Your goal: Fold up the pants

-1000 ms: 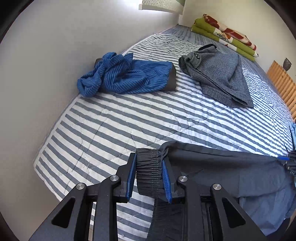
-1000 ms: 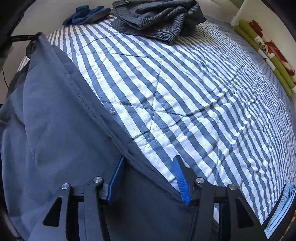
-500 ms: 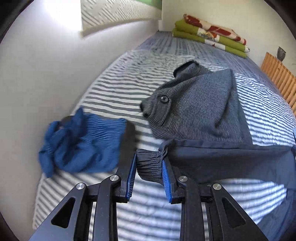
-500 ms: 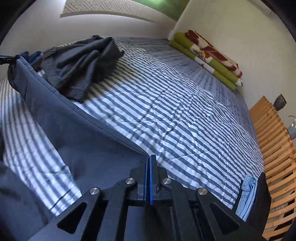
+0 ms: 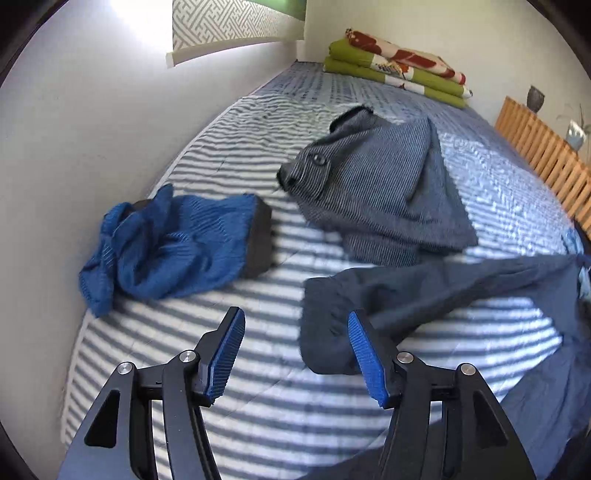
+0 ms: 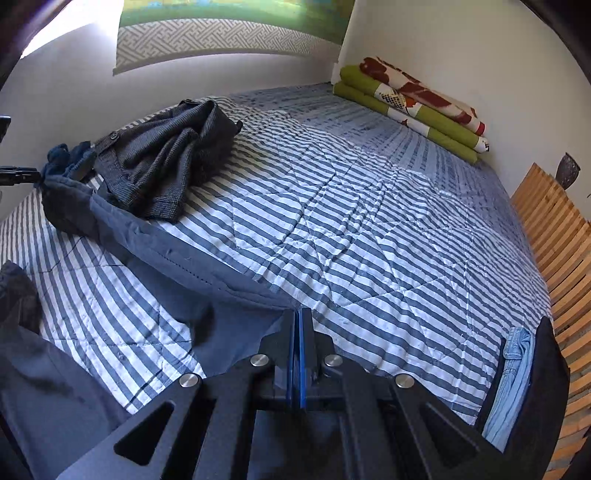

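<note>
The dark navy pants lie stretched across the striped bed, one end bunched just ahead of the left gripper, the other running off toward the right edge of the left wrist view. The left gripper's fingers are spreading apart, and the cloth sits beside the right-hand finger rather than between the two; nothing is pinched there. The right gripper has its fingers pressed together on a fold of the pants, the fabric coming out from between the blue pads and running away to the far left of that view. Just beyond the pants lies a grey checked garment with a dark button, and its near edge touches or overlaps the navy cloth. To its left a crumpled blue ribbed garment is draped over a dark block, close to the white wall. Folded green bedding with a red and white print is stacked at the far end of the bed. The right wrist view alone shows a strip of light blue denim at the bed's near right edge, a wall hanging with a key-pattern border, and far more of the wooden slats along the bed's right side. No readable writing or label shows in either view.
</note>
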A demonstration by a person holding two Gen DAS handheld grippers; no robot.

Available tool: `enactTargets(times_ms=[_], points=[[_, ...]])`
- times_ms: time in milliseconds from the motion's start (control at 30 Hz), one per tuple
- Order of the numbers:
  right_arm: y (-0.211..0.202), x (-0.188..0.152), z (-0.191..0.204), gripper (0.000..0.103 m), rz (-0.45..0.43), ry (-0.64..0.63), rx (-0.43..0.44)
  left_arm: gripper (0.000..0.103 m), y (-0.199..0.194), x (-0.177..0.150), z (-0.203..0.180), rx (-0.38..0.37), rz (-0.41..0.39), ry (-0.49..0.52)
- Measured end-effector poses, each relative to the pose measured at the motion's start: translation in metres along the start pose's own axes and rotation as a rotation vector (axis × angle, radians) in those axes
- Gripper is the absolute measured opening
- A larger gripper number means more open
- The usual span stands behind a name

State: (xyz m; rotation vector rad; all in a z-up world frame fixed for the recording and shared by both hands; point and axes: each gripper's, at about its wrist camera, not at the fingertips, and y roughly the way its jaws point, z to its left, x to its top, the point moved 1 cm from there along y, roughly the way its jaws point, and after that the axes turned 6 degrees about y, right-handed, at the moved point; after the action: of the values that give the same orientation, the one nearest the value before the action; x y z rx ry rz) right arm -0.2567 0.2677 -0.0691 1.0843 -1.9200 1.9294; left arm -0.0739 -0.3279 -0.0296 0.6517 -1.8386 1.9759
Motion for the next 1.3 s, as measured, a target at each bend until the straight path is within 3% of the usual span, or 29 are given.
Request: enactTargets(times_ms=[267,467,533,600,667,767,800,833,967,1067,1200,1300], points=[[-0.008,-0.009,0.007,0.002,0.008,-0.012,-0.044,0.064,0.013,-0.046,-0.017,-0.098,0.073,-0.005],[0.004,-0.016,0.003,0.002,0.048,-0.009,-0.073,0.064,0.009,-0.088,-0.069,0.001,0.062,0.22],[0.008,-0.017,0.0,0.002,0.059,0.003,-0.078,0.064,0.013,-0.096,-0.085,0.095,0.047,0.318],[0.01,-0.018,-0.002,0.002,0.066,0.016,-0.073,0.064,0.019,-0.099,-0.094,0.125,0.044,0.383],[0.012,-0.018,-0.002,0.002,0.08,0.03,-0.069,0.059,0.026,-0.097,-0.098,0.12,0.039,0.41],[0.014,-0.02,-0.003,0.002,0.097,0.037,-0.064,0.022,0.045,-0.094,-0.108,0.14,0.052,0.477],[0.015,-0.02,-0.003,0.002,0.1,0.037,-0.066,0.006,0.051,-0.092,-0.11,0.121,0.066,0.479],[0.015,-0.019,-0.003,0.002,0.103,0.039,-0.066,0.002,0.052,-0.09,-0.11,0.113,0.071,0.47],[0.004,-0.019,-0.002,0.002,0.103,0.046,-0.052,0.002,0.02,-0.081,-0.106,0.077,-0.011,0.391],[-0.02,-0.02,0.0,0.002,0.081,0.035,-0.03,0.002,-0.028,-0.075,-0.082,0.112,-0.094,0.297],[-0.063,-0.021,0.016,0.002,0.039,0.016,0.063,0.002,-0.11,-0.073,-0.043,0.153,-0.227,0.17],[-0.096,-0.021,0.035,0.002,-0.006,-0.032,0.152,0.002,-0.14,-0.063,-0.024,0.157,-0.268,0.124]])
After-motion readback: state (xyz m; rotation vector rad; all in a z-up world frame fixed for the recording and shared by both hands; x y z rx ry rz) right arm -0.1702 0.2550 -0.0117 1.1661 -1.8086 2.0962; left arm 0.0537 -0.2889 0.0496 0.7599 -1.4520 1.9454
